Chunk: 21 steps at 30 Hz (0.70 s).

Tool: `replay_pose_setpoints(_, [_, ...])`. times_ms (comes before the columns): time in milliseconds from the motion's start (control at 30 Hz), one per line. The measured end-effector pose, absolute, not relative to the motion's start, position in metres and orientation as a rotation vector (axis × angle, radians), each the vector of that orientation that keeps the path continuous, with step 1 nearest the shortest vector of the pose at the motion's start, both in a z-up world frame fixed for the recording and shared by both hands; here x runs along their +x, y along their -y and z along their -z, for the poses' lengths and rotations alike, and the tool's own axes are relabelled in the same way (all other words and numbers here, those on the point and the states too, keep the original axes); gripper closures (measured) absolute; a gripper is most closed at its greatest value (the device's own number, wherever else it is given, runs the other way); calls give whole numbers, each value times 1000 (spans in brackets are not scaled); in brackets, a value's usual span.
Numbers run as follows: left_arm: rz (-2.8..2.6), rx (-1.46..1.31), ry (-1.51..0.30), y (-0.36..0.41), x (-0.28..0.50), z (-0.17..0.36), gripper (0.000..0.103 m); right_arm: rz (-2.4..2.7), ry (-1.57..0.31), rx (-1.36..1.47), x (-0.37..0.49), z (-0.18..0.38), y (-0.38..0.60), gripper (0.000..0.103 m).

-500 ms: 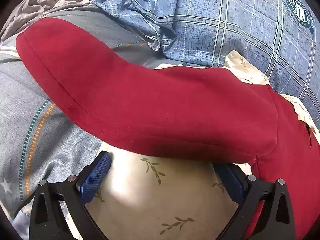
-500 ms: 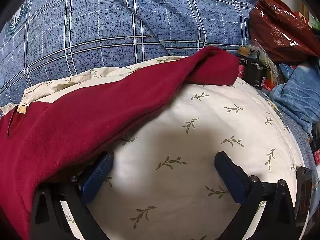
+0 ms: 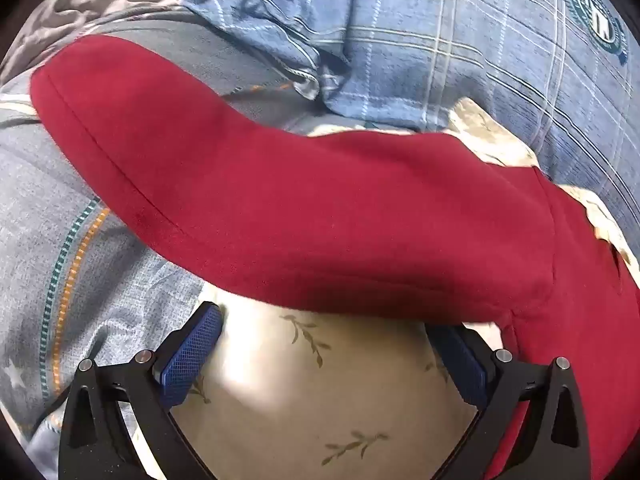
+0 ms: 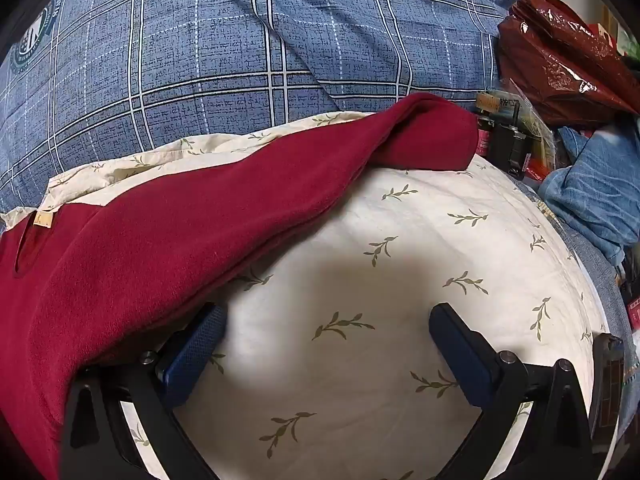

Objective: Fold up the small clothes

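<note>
Jaws of both grippers stand wide apart, clamped on nothing. The left gripper (image 3: pixel 320 324) hangs low over a cream cloth (image 3: pixel 304 400) printed with small leaf sprigs; its left pad (image 3: pixel 192 352) shows in full, while the right one is partly hidden under the near edge of the red top (image 3: pixel 340 216). That top lies stretched across the left view, one sleeve reaching up and left onto a grey striped sheet (image 3: pixel 60 264), the body running off to the right.

In the right view the right gripper (image 4: pixel 324 324) also hovers over the cream cloth (image 4: pixel 400 280). The red top (image 4: pixel 160 240) fills the left side, draped over the gripper's left finger so that only part of the blue pad (image 4: pixel 196 352) shows. Its other sleeve runs up and right, ending folded near the cloth's far edge. A small tan label (image 4: pixel 43 220) sits at the neck.

Behind lies a blue plaid quilt (image 4: pixel 240 60) with a round badge (image 3: pixel 596 24). At the right are a dark red plastic bag (image 4: pixel 560 56), some small boxes (image 4: pixel 512 136) and a blue denim piece (image 4: pixel 592 196)
</note>
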<state>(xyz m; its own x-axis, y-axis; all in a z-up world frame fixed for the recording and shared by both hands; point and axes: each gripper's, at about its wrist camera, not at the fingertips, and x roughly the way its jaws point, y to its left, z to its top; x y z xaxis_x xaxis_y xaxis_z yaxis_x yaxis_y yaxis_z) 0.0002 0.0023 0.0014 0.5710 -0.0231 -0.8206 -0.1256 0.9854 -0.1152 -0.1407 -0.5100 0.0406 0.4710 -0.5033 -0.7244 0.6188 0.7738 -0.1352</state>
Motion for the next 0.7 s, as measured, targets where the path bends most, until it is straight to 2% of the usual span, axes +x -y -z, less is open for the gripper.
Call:
replay_pose_setpoints(133, [-5,-128,-1029,-9,-5,-11,3,690,-833,153,-141,-41,510,1])
replay_pose_setpoints(167, [-14,-123,-1028,-11,-8,-16,9,690,-833,153,-141,-41,510,0])
replay_pose_setpoints(233, [-39,-103,-1000,-15,-20,-31,13,690,-833,153,-141,-41,510,1])
replay_pose_setpoints(433, [-23,-16,-886,-4,-63,-87,12,690,-833,153,-141,-41,510,0])
replay_pose_setpoints(700, [47,-9,-868,28,-106,-109,12,693,-837,148,-140,-40,510,1])
